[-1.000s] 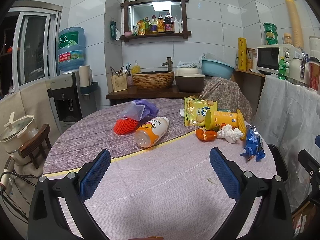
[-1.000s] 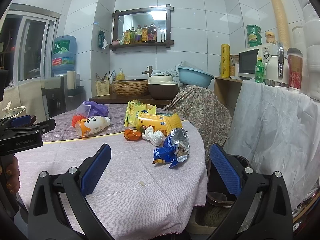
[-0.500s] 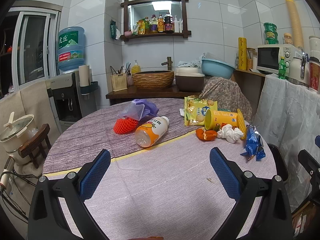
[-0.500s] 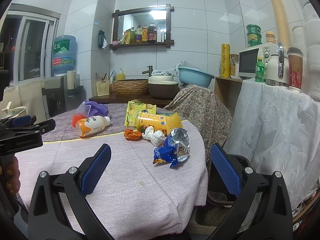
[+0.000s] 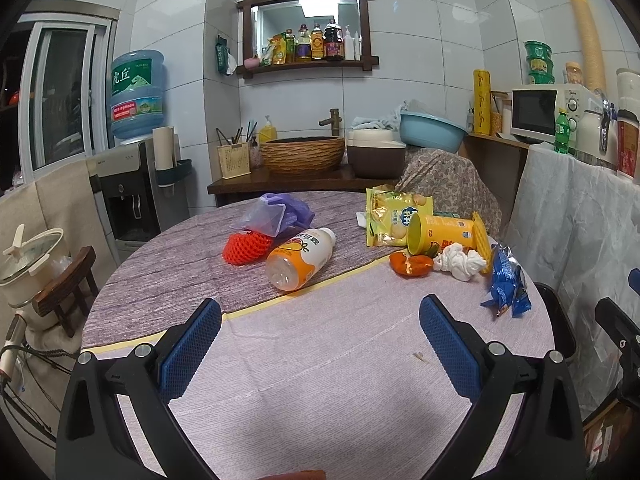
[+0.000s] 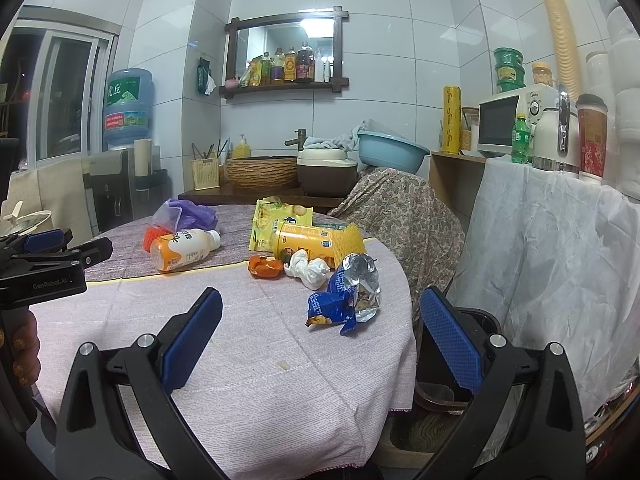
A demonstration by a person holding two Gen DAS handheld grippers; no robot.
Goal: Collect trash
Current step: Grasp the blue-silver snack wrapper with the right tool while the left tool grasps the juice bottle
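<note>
Trash lies across the far half of a round table: an orange-and-white bottle on its side, a red foam net, a purple bag, a yellow snack bag, a yellow cup, an orange wrapper, a white tissue wad and a blue foil wrapper. My left gripper hangs open over the near cloth, holding nothing. In the right wrist view the blue foil wrapper lies just beyond my open right gripper.
A dark bin stands on the floor at the table's right edge. A draped chair is behind the table, a white-covered counter on the right. A stool with a pot sits at the left.
</note>
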